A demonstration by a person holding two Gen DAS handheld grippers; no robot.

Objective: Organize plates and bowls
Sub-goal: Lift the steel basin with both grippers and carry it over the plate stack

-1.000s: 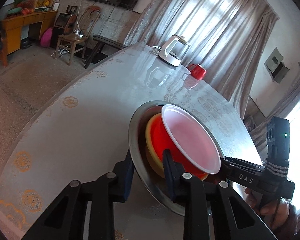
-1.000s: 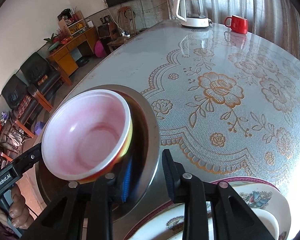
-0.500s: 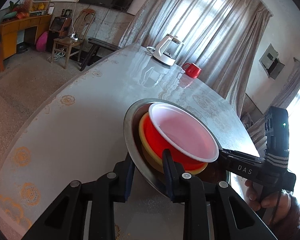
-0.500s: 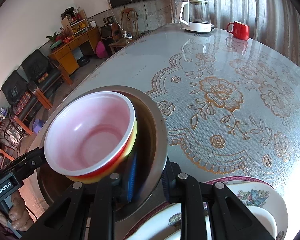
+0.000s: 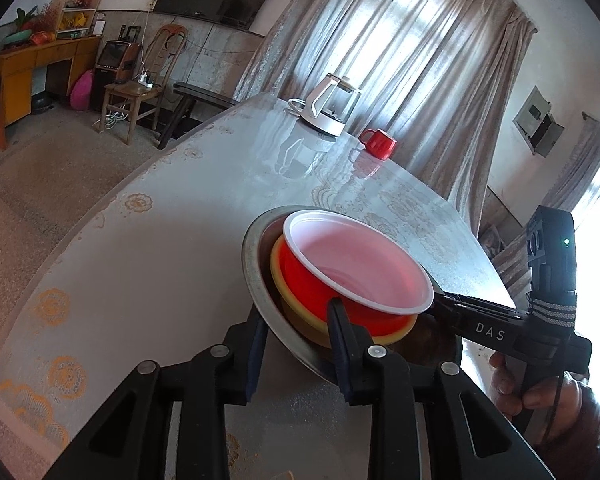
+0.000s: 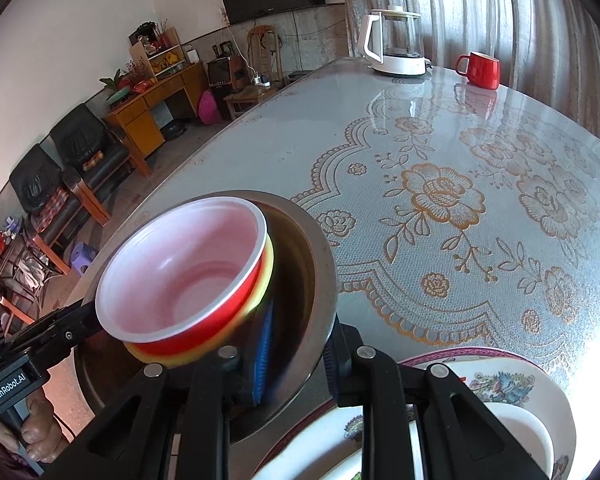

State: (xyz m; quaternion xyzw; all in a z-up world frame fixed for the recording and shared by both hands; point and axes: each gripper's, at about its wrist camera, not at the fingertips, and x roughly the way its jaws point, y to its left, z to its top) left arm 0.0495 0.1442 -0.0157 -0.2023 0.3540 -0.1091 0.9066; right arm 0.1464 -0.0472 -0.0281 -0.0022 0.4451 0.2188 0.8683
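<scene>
Fingers of the left gripper (image 5: pixel 296 344) are clamped on the near rim of the steel basin (image 5: pixel 252 256), one pad outside the wall and one inside; across from it the right gripper (image 6: pixel 296 354) pinches the opposite rim the same way, so the basin hangs between the two, seemingly clear of the table (image 6: pixel 440 160), though the gap beneath is hard to read; inside it a red bowl (image 5: pixel 320 284) with a white lining nests in a yellow bowl (image 5: pixel 288 308), both leaning toward the left gripper's side; the basin is round with no long axis, its mouth tilted up and away from the left gripper; I judge this the carrying step, the nested stack on its way to a resting spot; the next move calls for both hands travelling together, level, so the bowls do not slide; a floral plate (image 6: pixel 516 380) lies just beside the right gripper, a likely obstacle or destination.
</scene>
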